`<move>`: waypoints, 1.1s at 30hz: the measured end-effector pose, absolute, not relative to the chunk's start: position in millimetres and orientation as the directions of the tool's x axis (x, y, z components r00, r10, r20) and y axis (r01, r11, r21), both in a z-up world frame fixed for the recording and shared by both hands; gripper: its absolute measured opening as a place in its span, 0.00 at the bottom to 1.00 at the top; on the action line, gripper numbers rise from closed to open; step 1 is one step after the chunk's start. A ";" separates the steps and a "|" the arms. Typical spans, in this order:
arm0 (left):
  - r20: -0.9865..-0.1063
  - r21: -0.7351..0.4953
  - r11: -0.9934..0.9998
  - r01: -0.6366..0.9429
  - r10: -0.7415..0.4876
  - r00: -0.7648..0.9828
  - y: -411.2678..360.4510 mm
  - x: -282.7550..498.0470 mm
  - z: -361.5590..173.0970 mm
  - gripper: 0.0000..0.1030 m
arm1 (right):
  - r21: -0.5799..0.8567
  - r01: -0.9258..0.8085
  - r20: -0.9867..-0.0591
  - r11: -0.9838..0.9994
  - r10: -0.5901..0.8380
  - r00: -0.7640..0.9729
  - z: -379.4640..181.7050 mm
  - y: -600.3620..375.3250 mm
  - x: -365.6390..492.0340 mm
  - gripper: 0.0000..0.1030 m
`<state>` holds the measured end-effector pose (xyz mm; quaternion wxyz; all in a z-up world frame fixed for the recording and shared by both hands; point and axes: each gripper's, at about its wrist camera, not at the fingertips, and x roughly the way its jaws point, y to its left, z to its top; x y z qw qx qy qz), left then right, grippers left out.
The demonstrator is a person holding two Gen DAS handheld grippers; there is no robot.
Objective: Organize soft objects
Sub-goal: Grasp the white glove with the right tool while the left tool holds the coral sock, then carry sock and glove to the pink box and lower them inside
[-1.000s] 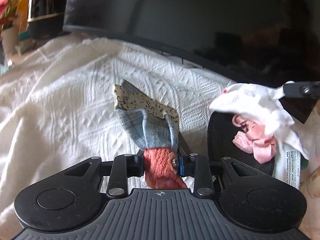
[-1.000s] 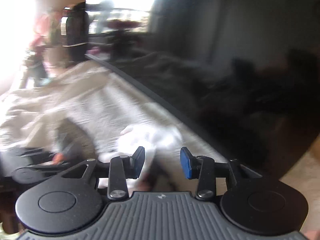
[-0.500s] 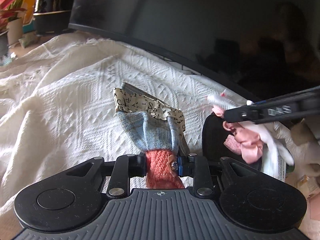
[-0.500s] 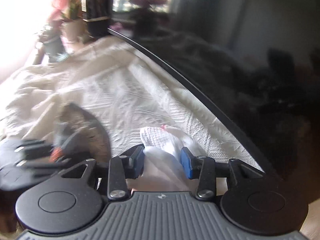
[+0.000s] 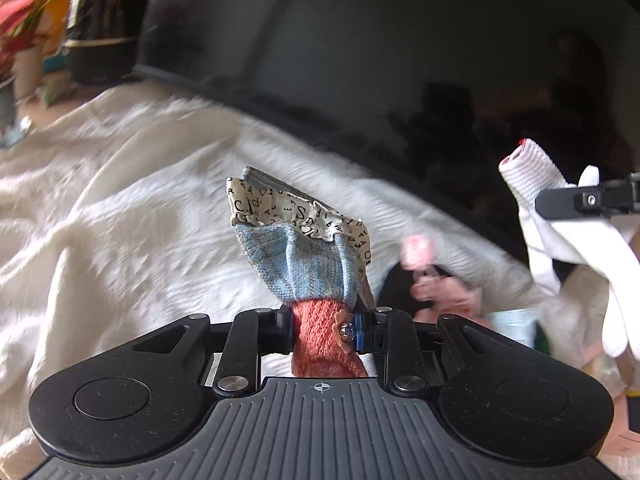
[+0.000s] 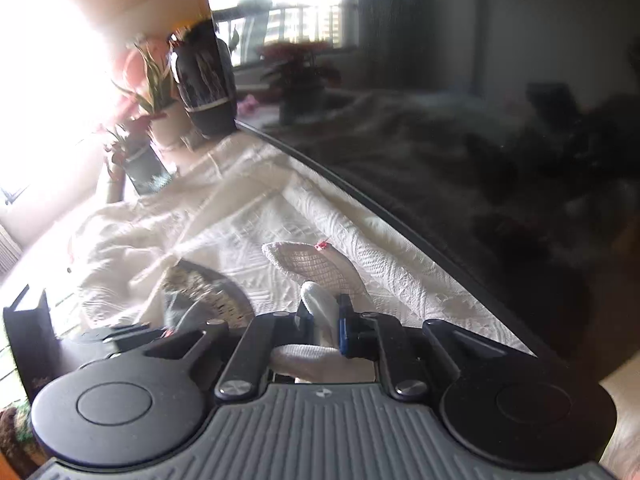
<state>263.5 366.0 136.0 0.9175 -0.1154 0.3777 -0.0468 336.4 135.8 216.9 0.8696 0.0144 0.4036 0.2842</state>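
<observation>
My left gripper is shut on a soft cloth doll with a salmon knit part, a blue woven part and a cream letter-print ruffle, held above the white bedspread. My right gripper is shut on a white sock, lifted off the bedspread. In the left wrist view that sock hangs at the right from the right gripper's fingers. A blurred pink soft item lies on a dark round holder below it.
A large dark glossy panel runs along the far edge of the bed and shows in the right wrist view. A dark vase and potted plants stand at the far left. A dark box stands near left.
My right gripper has closed on the white sock and lifted it up off the pile. My left gripper still holds the doll and has barely moved.
</observation>
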 end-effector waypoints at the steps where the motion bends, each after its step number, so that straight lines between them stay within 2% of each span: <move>1: -0.678 -0.248 0.969 0.018 -0.187 0.711 359.2 263.6 140.3 0.27 | 0.256 -0.479 -0.688 0.840 0.506 0.520 220.3 131.4 331.7 0.11; 6: -0.658 -0.252 0.958 0.134 -0.271 0.703 311.9 260.7 159.4 0.27 | 0.257 -0.456 -0.668 0.852 0.497 0.553 232.9 99.2 304.5 0.11; 20: -0.643 -0.269 0.877 0.399 -0.472 0.603 166.7 256.3 184.5 0.27 | 0.195 -0.291 -0.635 0.937 0.346 0.691 245.9 -26.5 240.5 0.11; 33: -0.626 -0.360 0.717 0.597 -0.660 0.415 29.5 254.4 174.2 0.27 | 0.213 -0.052 -0.627 0.976 0.177 0.759 236.5 -149.6 186.9 0.11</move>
